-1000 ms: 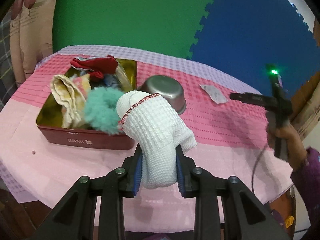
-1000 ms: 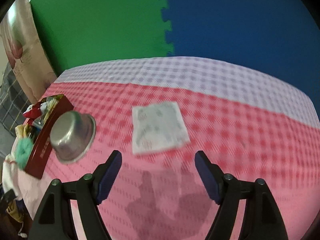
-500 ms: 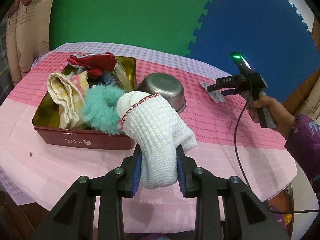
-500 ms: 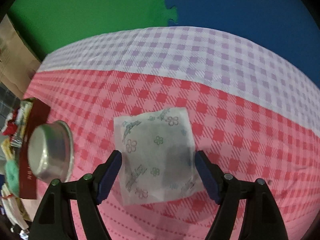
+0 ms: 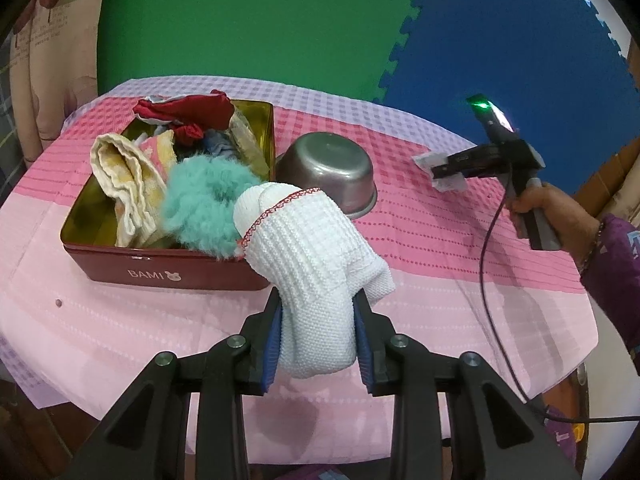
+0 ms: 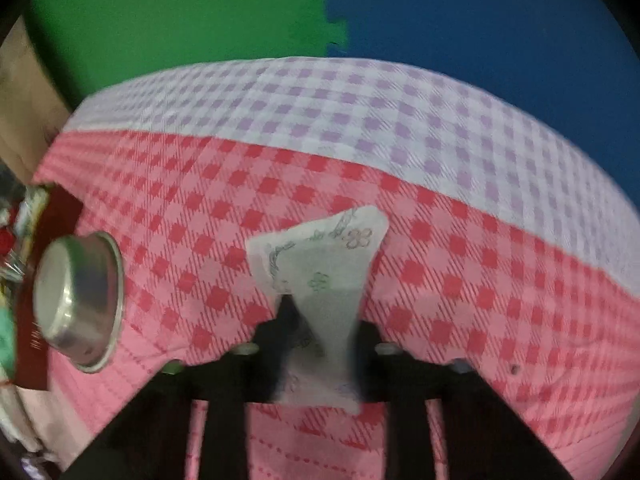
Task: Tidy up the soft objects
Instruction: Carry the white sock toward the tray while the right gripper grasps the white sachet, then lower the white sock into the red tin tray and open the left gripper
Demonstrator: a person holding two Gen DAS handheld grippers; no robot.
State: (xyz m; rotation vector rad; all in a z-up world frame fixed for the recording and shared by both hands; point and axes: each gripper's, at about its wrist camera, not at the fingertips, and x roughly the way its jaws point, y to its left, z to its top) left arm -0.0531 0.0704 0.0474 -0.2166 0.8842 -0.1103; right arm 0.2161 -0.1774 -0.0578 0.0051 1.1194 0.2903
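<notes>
Now your left claw [image 5: 318,334] is easing open, pads still pressing the white knit sock [image 5: 316,280] at six o'clock of the red tin [image 5: 168,272]. Your right claw [image 6: 320,344] is closing, pinching the floral tissue [image 6: 324,272] on the desk [image 6: 440,208], three o'clock of the steel bowl [image 6: 76,304].

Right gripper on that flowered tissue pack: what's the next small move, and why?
Probably lift it straight up a little. The right gripper is closing, with the flowered tissue pack bunched between its pads, and the pack is at the checked tablecloth. Once clear, it can travel past the upturned steel bowl to the red tin.
</notes>
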